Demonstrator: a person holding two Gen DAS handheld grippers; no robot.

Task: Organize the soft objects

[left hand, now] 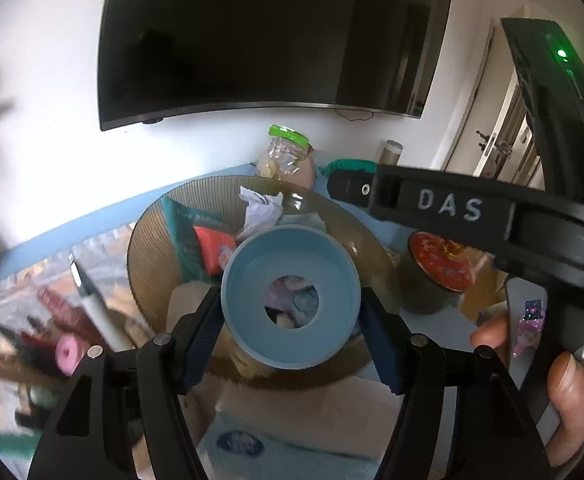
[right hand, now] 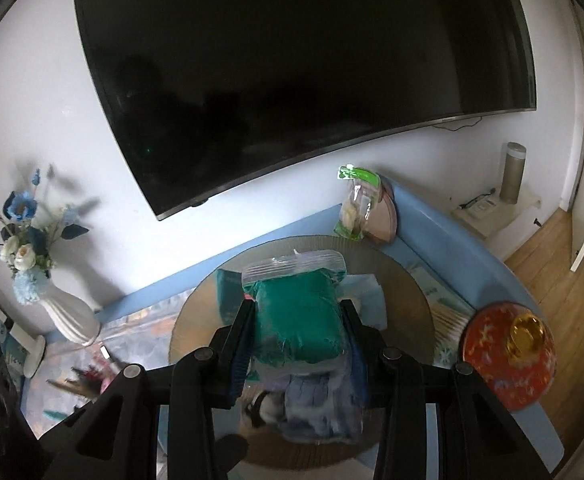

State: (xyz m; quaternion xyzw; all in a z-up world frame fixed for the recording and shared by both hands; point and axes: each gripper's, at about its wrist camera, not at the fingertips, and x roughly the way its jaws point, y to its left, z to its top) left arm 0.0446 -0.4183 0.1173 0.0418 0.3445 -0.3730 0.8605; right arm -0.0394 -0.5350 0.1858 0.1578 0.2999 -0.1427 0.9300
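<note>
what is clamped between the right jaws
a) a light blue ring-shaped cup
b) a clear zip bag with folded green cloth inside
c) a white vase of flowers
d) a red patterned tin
b: in the right wrist view the clear zip bag with green cloth inside sits pinched between both jaws of the right gripper.

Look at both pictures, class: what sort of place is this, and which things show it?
Most likely a living room or bedroom in a home: a large dark television hangs on a white wall, a white vase of blue flowers stands below it, and a door opens onto wooden flooring.
</note>
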